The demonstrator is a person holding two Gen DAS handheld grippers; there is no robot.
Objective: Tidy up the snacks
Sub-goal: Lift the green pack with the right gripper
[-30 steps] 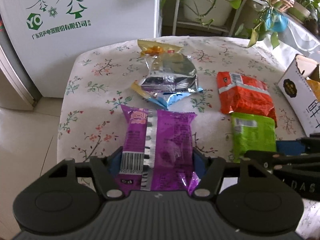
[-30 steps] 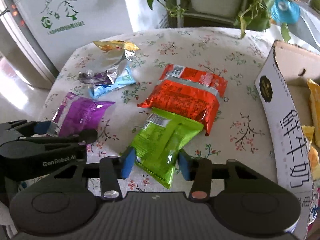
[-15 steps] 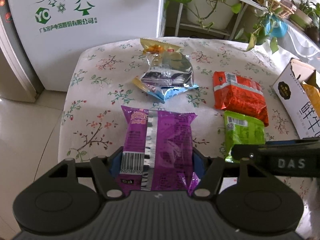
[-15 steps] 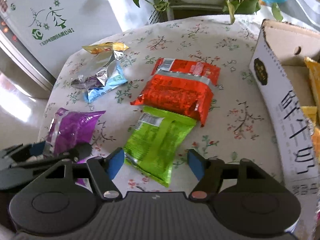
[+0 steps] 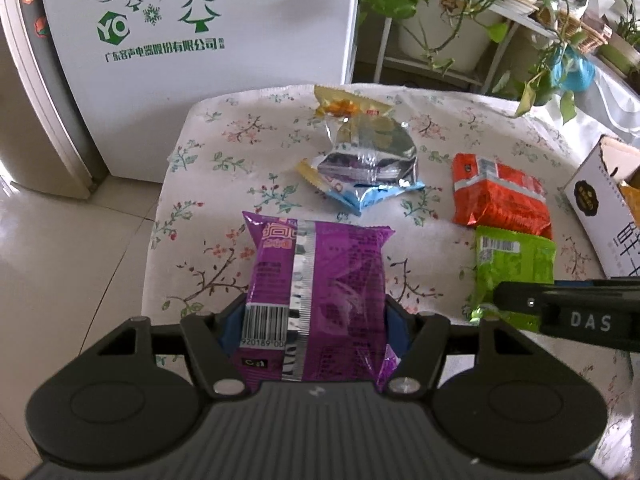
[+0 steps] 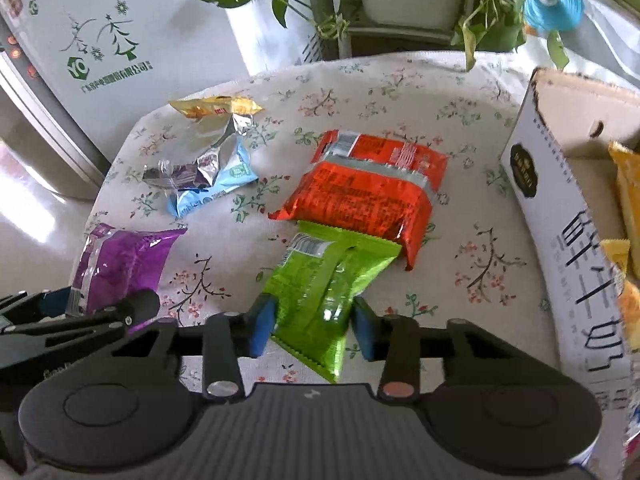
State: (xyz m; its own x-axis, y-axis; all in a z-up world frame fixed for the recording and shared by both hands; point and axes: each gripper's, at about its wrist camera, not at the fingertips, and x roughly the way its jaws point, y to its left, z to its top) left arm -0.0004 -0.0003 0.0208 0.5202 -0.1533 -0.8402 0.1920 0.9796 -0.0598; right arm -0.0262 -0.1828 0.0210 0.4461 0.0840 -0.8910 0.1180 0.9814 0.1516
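My left gripper (image 5: 314, 330) is shut on the near end of a purple snack pack (image 5: 320, 276), its blue pads pressing both sides. The same purple pack (image 6: 120, 264) shows at the left of the right wrist view. My right gripper (image 6: 312, 330) is closing on a green snack pack (image 6: 328, 288), and its pads touch both of the pack's edges. The green pack (image 5: 514, 264) lies partly under a red pack (image 6: 368, 196). A white carton (image 6: 560, 208) with yellow packs inside stands at the right.
A silver pack on a blue one (image 5: 368, 164) and a yellow pack (image 5: 348, 106) lie farther back on the floral tablecloth (image 5: 240, 152). A white fridge (image 5: 200, 40) and potted plants (image 5: 440, 20) stand behind the table. Tiled floor lies to the left.
The right gripper's jaws spread wide around the green pack, then came back in against it. The left gripper kept its hold on the purple pack.
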